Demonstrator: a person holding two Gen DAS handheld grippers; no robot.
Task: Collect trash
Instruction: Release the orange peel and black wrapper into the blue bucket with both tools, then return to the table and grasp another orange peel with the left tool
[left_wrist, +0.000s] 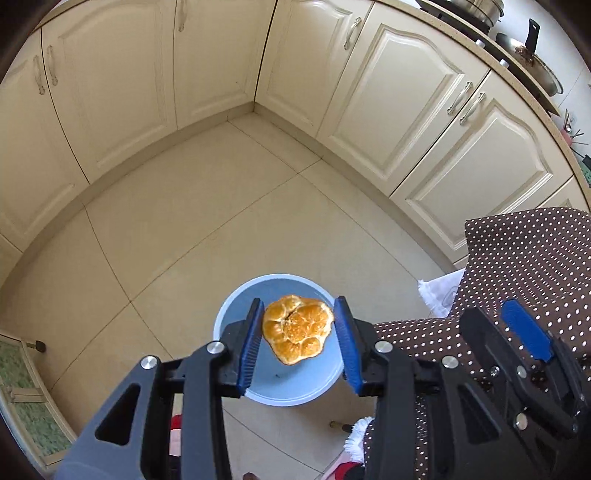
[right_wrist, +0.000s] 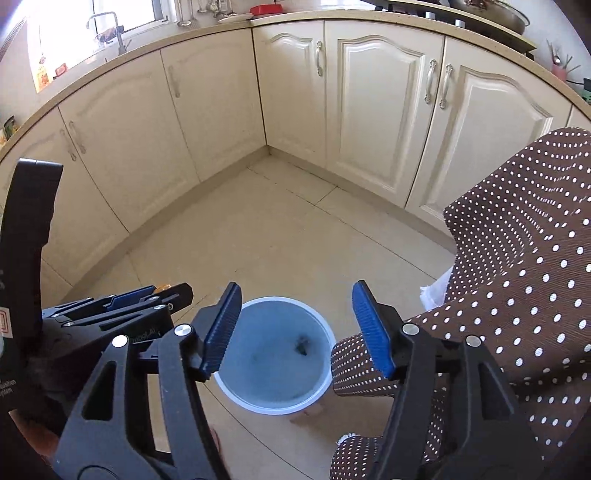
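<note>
Left gripper (left_wrist: 299, 332) clamped on a peeled mandarin (left_wrist: 297, 328), held directly above the pale blue bin (left_wrist: 229, 314). Right gripper (right_wrist: 295, 328) spread wide and empty, also above that bin (right_wrist: 325, 328). Small dark scrap (right_wrist: 303, 345) at the bin's bottom.

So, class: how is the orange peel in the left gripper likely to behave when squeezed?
The orange peel looks thin and lobed, so probably floppy and light. Its curled, uneven edges suggest that it may buckle between the left gripper pads.
</note>
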